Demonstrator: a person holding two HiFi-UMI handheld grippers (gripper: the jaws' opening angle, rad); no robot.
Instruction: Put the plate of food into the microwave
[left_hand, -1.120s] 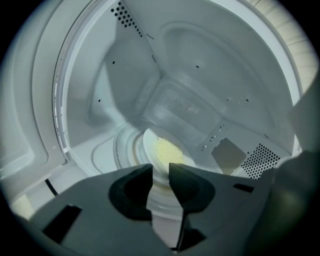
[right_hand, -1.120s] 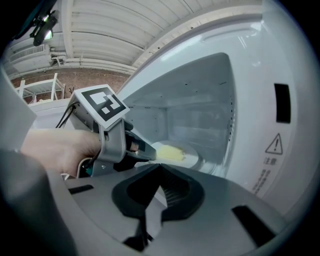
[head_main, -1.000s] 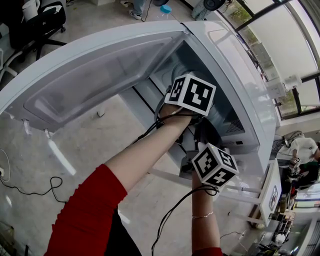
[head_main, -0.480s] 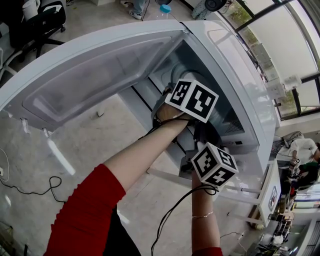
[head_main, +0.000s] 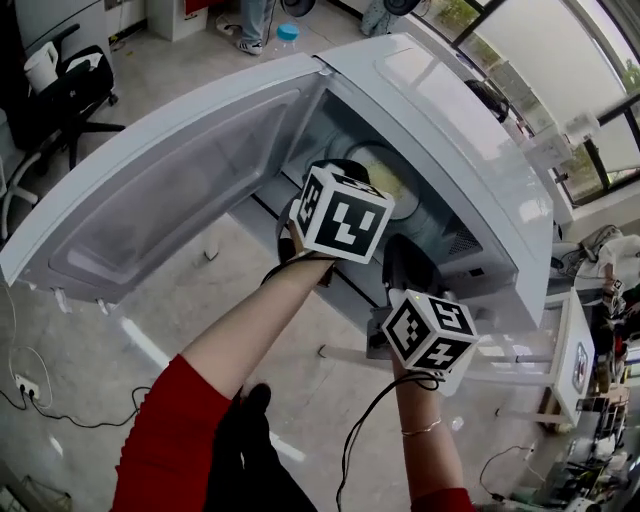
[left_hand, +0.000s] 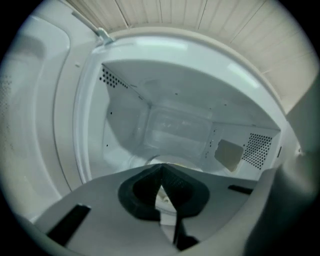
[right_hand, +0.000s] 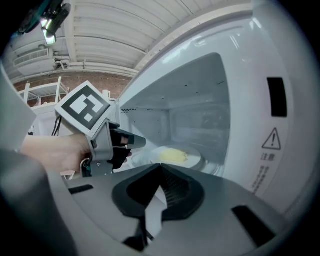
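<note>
The white plate (head_main: 388, 172) with yellow food rests on the floor of the open white microwave (head_main: 455, 110); it also shows as the plate (right_hand: 175, 156) in the right gripper view. My left gripper (left_hand: 161, 169) is shut and empty at the cavity mouth, just in front of the plate. From the side this left gripper (right_hand: 137, 142) hovers left of the plate without touching it. In the head view its marker cube (head_main: 342, 212) hides its jaws. My right gripper (right_hand: 161, 171) is shut and empty, lower, by the microwave's front frame; its cube (head_main: 430, 330) is nearer me.
The microwave door (head_main: 180, 190) hangs wide open to the left. A black office chair (head_main: 70, 90) and floor cables (head_main: 60, 415) lie at the left. White stand rails (head_main: 500, 360) run below the microwave. A warning label (right_hand: 270, 145) marks the right frame.
The left gripper has drawn back from inside the cavity toward the opening, uncovering the plate of food behind it. The right gripper has barely moved.
</note>
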